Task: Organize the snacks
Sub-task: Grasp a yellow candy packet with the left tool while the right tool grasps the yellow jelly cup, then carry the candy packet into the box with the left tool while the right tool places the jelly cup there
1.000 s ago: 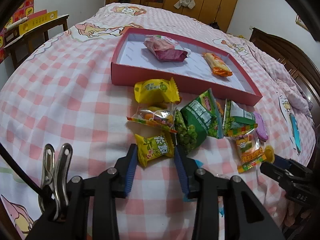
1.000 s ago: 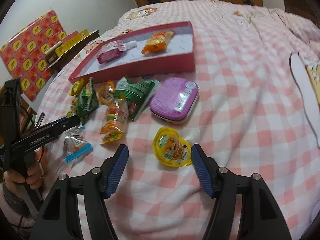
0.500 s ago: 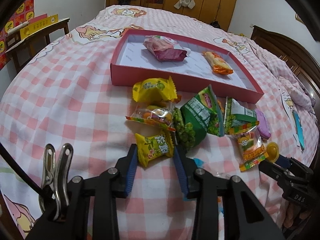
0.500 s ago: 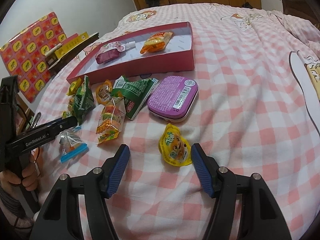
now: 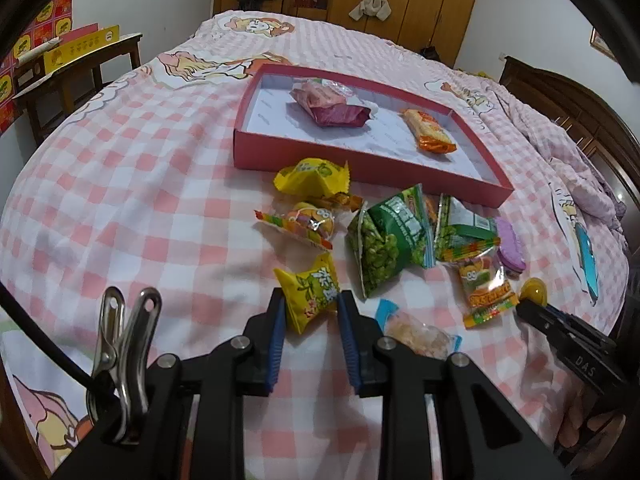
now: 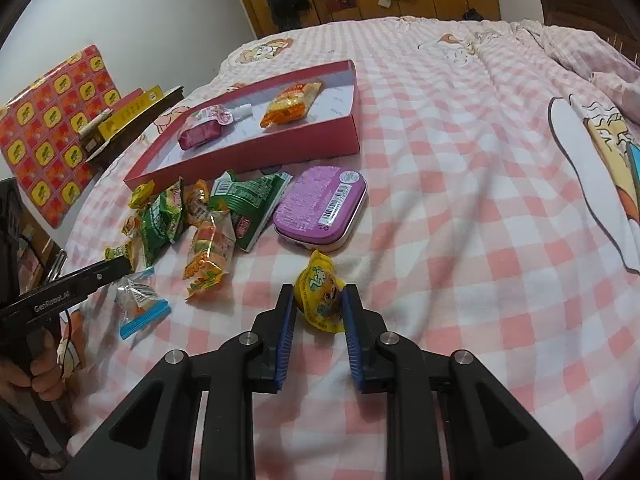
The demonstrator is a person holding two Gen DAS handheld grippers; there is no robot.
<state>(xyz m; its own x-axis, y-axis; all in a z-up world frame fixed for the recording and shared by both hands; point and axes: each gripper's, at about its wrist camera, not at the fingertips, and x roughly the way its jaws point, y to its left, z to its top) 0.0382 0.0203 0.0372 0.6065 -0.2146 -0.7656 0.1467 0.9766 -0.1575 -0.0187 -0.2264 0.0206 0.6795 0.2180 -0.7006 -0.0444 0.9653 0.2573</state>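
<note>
On the pink checked bedspread [image 5: 120, 200] you've got both grippers down on snacks. Your left gripper [image 5: 311, 312] has its jaws closing in on the small yellow candy packet [image 5: 310, 290], blue pads [image 5: 277, 332] right against both sides of it. Your right gripper [image 6: 318, 306] is clamped on the yellow jelly cup [image 6: 320, 292], which sits squeezed between its pads just below the purple tin [image 6: 322, 206].

Everything else is piled loosely between the two: a green pea bag [image 5: 386, 240], a second green packet [image 5: 464, 224], a clear-wrapped orange candy [image 5: 308, 220], another yellow packet [image 5: 312, 178], an orange-and-clear gummy pack [image 5: 486, 288] and a blue-edged clear pack [image 5: 418, 334] right beside your left gripper's pad.

Further back, the red tray [image 5: 360, 164] sits on the bed, holding a pink pouch [image 5: 328, 106] and an orange wrapper [image 5: 428, 132], well apart from each other.
</note>
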